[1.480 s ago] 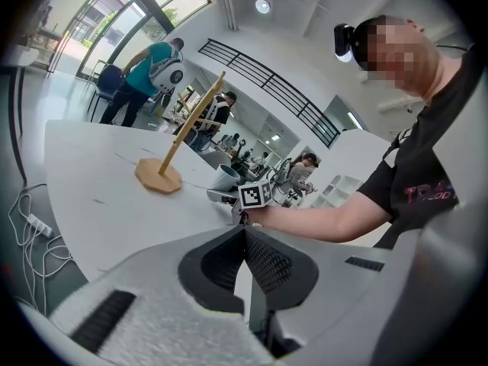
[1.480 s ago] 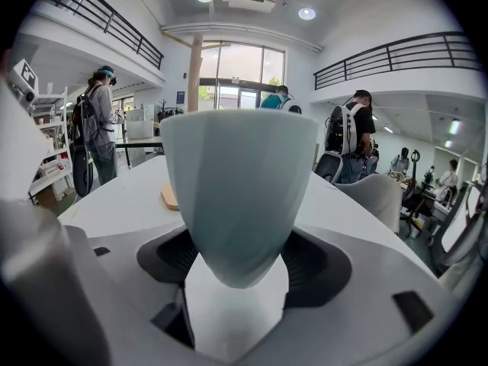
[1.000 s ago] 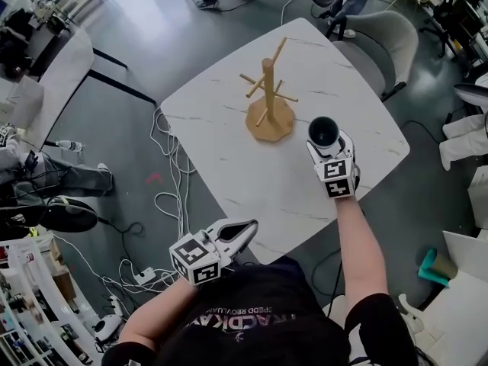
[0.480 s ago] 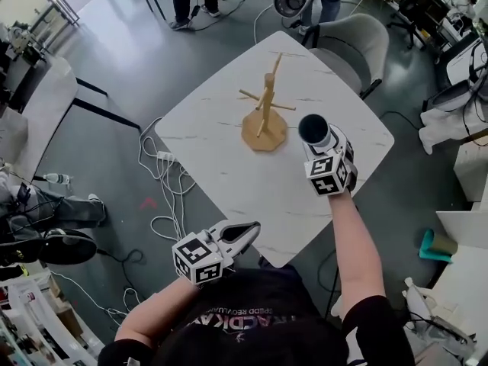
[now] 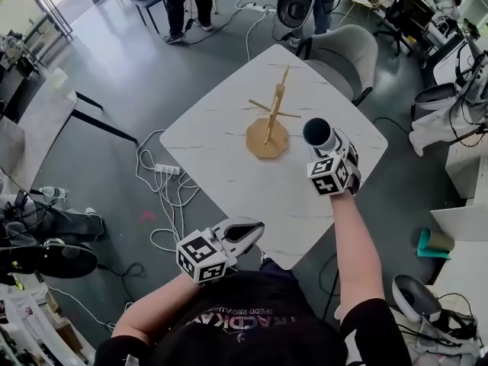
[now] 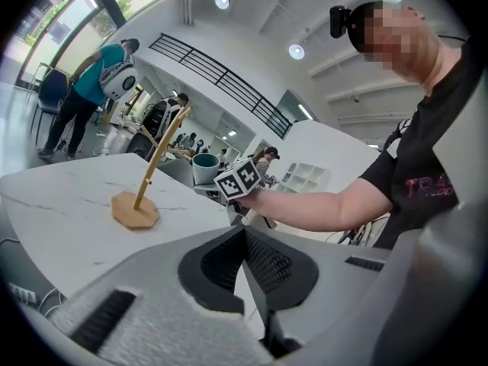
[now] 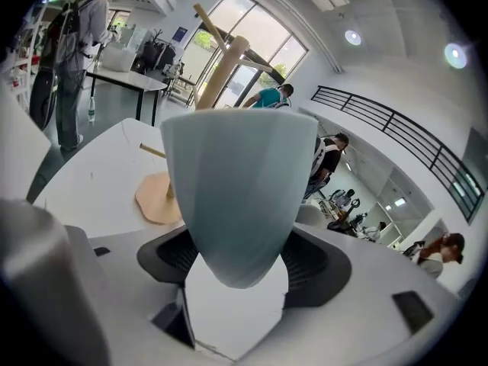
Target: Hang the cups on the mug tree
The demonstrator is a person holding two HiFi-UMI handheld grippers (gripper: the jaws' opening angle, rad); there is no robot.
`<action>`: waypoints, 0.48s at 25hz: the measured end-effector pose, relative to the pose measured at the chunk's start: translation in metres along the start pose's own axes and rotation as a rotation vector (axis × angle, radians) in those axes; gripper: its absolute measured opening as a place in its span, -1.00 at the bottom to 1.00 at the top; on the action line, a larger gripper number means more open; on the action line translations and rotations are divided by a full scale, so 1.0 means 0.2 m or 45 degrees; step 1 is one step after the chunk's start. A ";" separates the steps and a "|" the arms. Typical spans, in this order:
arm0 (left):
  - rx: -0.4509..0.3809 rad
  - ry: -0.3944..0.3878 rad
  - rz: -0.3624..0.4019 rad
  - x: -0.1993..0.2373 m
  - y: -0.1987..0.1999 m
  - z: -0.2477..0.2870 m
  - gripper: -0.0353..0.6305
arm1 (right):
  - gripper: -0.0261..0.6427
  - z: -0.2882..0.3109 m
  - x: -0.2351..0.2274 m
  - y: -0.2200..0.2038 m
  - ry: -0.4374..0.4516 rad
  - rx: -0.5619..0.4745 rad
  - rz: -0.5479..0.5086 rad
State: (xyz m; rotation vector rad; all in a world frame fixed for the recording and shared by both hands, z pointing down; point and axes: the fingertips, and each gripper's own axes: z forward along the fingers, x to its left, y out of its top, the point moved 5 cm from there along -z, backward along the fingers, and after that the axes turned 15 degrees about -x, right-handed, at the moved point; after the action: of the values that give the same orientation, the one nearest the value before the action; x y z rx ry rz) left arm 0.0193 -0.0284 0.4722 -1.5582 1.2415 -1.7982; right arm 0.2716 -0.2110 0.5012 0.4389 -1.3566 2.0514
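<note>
Grips pale teal tapered cup (image 5: 317,131) between right gripper (image 5: 324,139) fingers, above white marble-look counter (image 5: 221,139), with wooden mug tree (image 5: 272,117) ahead-left of those fingers. Holds left gripper (image 5: 244,232) fingers pressed together, empty, short of counter.

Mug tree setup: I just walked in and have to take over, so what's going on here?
A person holds a gripper in each hand. The right gripper is shut on a pale cup, held above the table just right of the mug tree. The tree's pegs are bare. The left gripper is shut and empty, by the table's near edge.
</note>
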 end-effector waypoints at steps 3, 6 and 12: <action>0.003 -0.026 0.016 -0.01 0.03 -0.03 -0.90 | 0.06 0.01 -0.02 0.04 -0.004 0.047 -0.087; 0.005 -0.044 0.026 -0.01 0.06 -0.06 -0.90 | 0.06 0.03 -0.04 0.08 0.002 0.095 -0.167; 0.019 -0.096 0.070 -0.04 0.08 -0.09 -0.90 | 0.06 0.04 -0.05 0.13 0.012 0.202 -0.352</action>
State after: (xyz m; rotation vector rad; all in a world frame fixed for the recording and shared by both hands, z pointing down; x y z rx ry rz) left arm 0.0016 -0.0236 0.4544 -1.5538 1.2210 -1.6953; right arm 0.2612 -0.2281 0.4799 0.6470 -1.0653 1.9331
